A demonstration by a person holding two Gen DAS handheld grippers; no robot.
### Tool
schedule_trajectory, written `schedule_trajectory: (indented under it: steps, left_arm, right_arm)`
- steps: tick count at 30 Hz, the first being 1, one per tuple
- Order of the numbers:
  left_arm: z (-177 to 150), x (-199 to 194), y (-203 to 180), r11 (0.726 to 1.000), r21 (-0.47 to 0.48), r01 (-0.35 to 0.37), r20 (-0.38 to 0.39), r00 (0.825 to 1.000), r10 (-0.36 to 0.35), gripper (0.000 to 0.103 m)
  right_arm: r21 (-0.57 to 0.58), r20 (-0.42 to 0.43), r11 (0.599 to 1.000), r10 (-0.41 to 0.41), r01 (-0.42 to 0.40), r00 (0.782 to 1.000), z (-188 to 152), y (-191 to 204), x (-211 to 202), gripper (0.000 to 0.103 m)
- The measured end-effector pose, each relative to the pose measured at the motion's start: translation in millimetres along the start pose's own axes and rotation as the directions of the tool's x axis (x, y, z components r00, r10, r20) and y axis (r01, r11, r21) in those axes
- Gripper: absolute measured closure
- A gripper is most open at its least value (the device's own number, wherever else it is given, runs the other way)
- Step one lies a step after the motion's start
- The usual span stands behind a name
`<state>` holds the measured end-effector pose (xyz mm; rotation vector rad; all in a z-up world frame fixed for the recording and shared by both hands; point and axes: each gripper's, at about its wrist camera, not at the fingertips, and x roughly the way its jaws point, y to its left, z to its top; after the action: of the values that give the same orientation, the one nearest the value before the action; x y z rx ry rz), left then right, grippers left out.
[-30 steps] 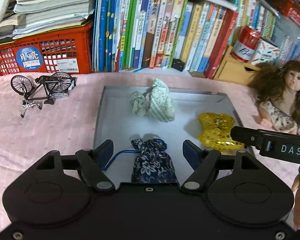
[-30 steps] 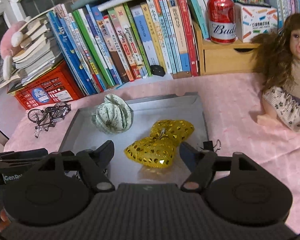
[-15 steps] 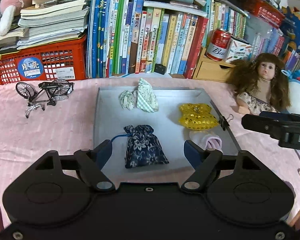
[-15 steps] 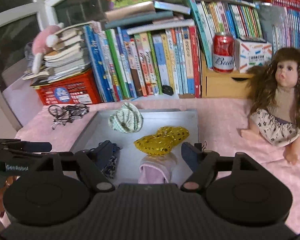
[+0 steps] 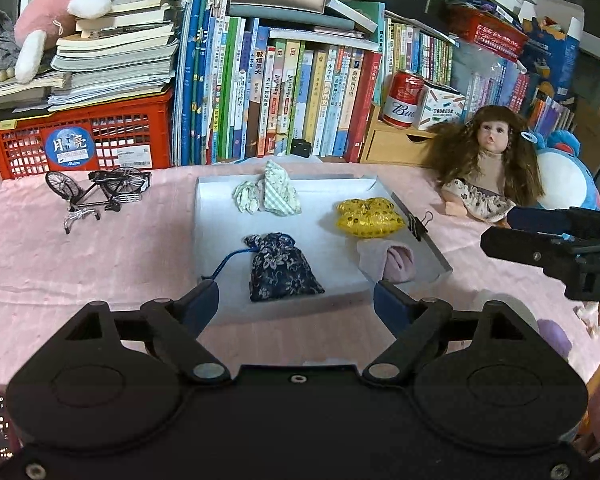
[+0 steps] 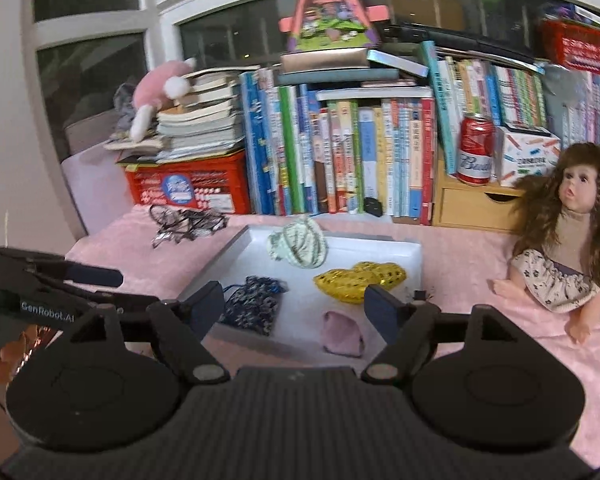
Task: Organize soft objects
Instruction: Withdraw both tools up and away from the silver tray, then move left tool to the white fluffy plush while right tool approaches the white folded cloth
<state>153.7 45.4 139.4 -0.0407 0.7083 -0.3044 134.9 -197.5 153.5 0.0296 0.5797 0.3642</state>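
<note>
Black left gripper [image 5: 296, 300] is opening, right gripper [image 6: 296, 304] released; both empty, short of the tray [image 5: 220, 240]. On it lie a navy pouch [image 5: 280, 268] and pink cloth [image 5: 388, 260], then a gold bag [image 5: 368, 218], green cloth [image 5: 274, 194] farthest.

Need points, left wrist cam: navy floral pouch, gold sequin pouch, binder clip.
navy floral pouch [image 5: 282, 270]: left wrist view, middle of the bag body.
gold sequin pouch [image 5: 368, 216]: left wrist view, centre of the sequinned fabric.
binder clip [image 5: 419, 227]: left wrist view, black clamp body on the tray's right rim.
</note>
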Motion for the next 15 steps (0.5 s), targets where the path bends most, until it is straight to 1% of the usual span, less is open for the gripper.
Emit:
schedule_trajectory:
  steps: [6,10,15]
  left_arm:
    - [-15,-16,16,1.0,-0.009,-0.016,0.008,1.0,0.016,0.019]
    - [-28,-28,29,0.999,-0.014,-0.035,0.021,0.999,0.035,0.018]
    - [-44,-41,47,0.998,-0.029,-0.063,0.027,0.998,0.064,0.017]
  right_arm:
    - [-0.085,-0.025,0.996,0.016,-0.018,1.0,-12,20,3,0.017]
    - [-0.164,-0.047,0.986,0.016,-0.024,0.999,-27,34,8,0.017]
    - [-0.233,-0.062,0.971,0.03,-0.044,0.998,-42,53,13,0.017]
